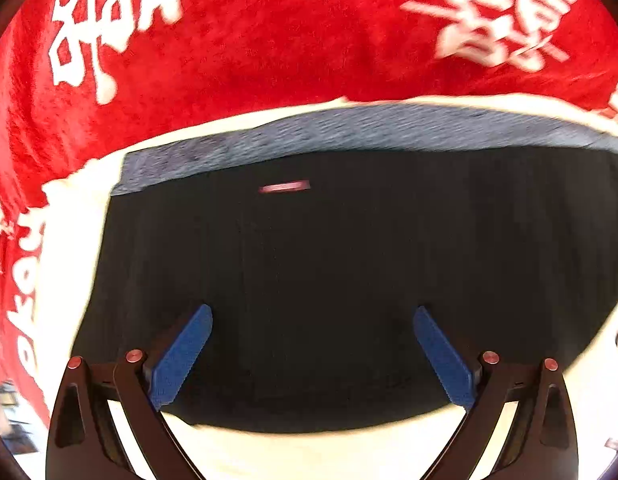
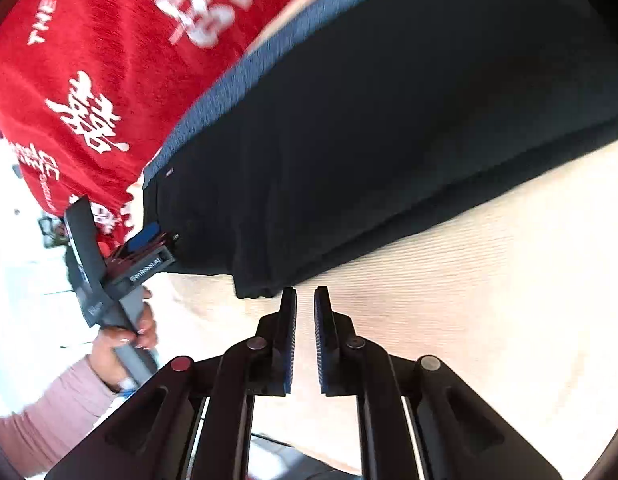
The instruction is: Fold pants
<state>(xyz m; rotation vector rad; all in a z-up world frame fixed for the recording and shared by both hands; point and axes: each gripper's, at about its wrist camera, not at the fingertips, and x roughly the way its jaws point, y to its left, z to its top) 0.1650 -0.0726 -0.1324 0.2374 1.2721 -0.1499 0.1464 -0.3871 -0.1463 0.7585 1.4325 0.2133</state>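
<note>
Pants [image 1: 329, 280], soft, limp and light, are spread ahead of the left gripper [image 1: 312, 354], jaws apart; the hem corner lies just beyond the right gripper [image 2: 305, 340], jaws nearly together, empty.

Red blanket [image 1: 269, 40] — cream cloth [image 2: 469, 280].

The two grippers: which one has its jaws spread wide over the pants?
The left gripper: its blue pads stand far apart above the black pants. The right gripper is nearly closed, empty, over the cream cloth.
</note>
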